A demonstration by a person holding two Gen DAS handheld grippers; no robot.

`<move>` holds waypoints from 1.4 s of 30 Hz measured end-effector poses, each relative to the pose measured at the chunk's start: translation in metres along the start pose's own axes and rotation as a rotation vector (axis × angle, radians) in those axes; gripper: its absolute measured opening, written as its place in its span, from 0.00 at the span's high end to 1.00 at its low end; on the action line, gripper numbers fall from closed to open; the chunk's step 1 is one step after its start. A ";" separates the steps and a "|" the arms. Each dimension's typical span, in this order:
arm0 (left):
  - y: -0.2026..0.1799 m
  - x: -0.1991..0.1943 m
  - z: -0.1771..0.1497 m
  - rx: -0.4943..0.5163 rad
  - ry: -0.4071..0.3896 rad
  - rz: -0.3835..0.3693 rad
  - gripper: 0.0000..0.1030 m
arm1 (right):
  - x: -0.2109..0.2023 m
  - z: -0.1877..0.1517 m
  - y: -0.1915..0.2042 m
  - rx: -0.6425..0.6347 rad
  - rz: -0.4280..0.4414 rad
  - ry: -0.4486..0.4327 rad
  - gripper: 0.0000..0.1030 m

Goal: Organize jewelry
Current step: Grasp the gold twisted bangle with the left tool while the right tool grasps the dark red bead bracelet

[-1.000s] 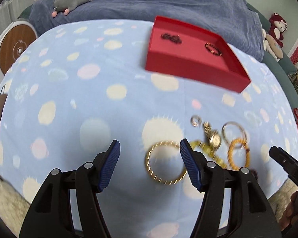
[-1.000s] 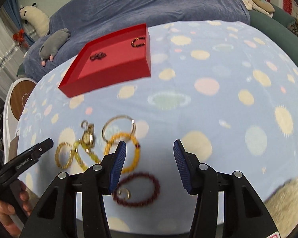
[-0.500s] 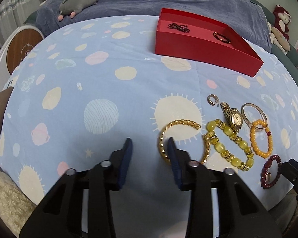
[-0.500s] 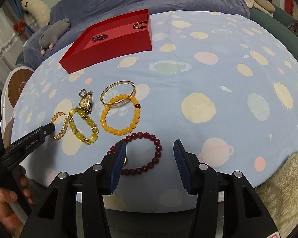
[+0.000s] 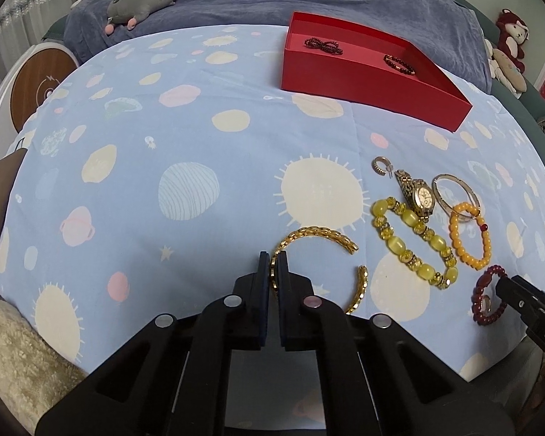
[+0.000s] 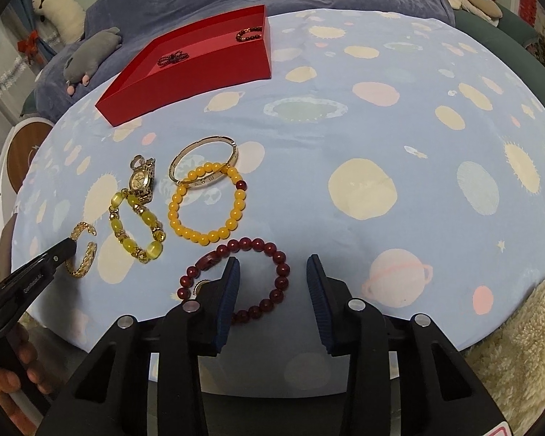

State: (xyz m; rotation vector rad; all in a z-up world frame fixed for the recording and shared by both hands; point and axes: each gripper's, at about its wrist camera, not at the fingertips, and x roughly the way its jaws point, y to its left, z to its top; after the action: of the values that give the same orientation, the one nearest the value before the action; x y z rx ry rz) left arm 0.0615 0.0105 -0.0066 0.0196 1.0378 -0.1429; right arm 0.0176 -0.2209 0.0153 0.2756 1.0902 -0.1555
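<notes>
Below, the left claw (image 5: 272, 265) stands pinched together on the near rim of the gold chain bangle (image 5: 319, 239), which lies flat on the tabletop (image 5: 185, 116) close to its near edge. The right claw (image 6: 272, 272) is closing, its blue pads apart; the near-right arc of the dark red bead bracelet (image 6: 272, 254) lies between them, and the left pad overlaps the loop, though no pad visibly presses a bead. This bracelet rests at the near edge of the tabletop, just right of the bangle's group.

Between bangle and red bracelet, toward mid-tabletop, lie the yellow-green bead bracelet (image 6: 136, 223), the orange bead bracelet (image 6: 207, 203), a slim gold hoop bangle (image 6: 203, 161) partly overlapped by the orange beads, a gold wristwatch (image 6: 141, 181) and a small open ring (image 5: 381, 165).

Near the far edge sits the red tray (image 5: 367, 83), holding a dark bow-shaped piece (image 5: 323, 45) and a dark bead bracelet (image 5: 399, 63), well apart from each other.
</notes>
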 end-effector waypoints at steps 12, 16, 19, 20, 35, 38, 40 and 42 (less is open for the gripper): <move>0.000 -0.006 -0.011 0.033 -0.006 0.026 0.96 | 0.002 -0.001 0.005 -0.044 -0.017 -0.002 0.92; 0.001 -0.008 -0.014 0.033 -0.004 0.029 0.96 | 0.001 -0.002 0.005 -0.044 -0.007 -0.002 0.92; 0.004 -0.009 -0.014 0.025 -0.002 0.027 0.96 | -0.002 -0.002 0.007 -0.047 0.000 -0.011 0.93; 0.005 -0.010 -0.015 0.023 -0.001 0.028 0.96 | -0.003 -0.002 0.007 -0.045 0.004 -0.017 0.93; 0.009 -0.023 -0.015 0.001 -0.008 -0.002 0.96 | -0.026 0.004 -0.005 0.030 0.060 -0.080 0.93; 0.007 -0.028 -0.013 0.005 -0.010 -0.009 0.96 | -0.031 0.007 -0.005 0.036 0.075 -0.081 0.93; 0.006 -0.031 -0.009 0.007 -0.009 -0.018 0.96 | -0.037 0.012 -0.005 0.039 0.083 -0.090 0.93; 0.004 -0.034 -0.005 0.015 -0.015 -0.021 0.96 | -0.042 0.018 -0.003 0.032 0.089 -0.101 0.93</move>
State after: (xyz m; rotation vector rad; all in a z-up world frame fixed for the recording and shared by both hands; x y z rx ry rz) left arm 0.0407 0.0184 0.0203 0.0214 1.0224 -0.1693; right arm 0.0129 -0.2300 0.0601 0.3414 0.9738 -0.1060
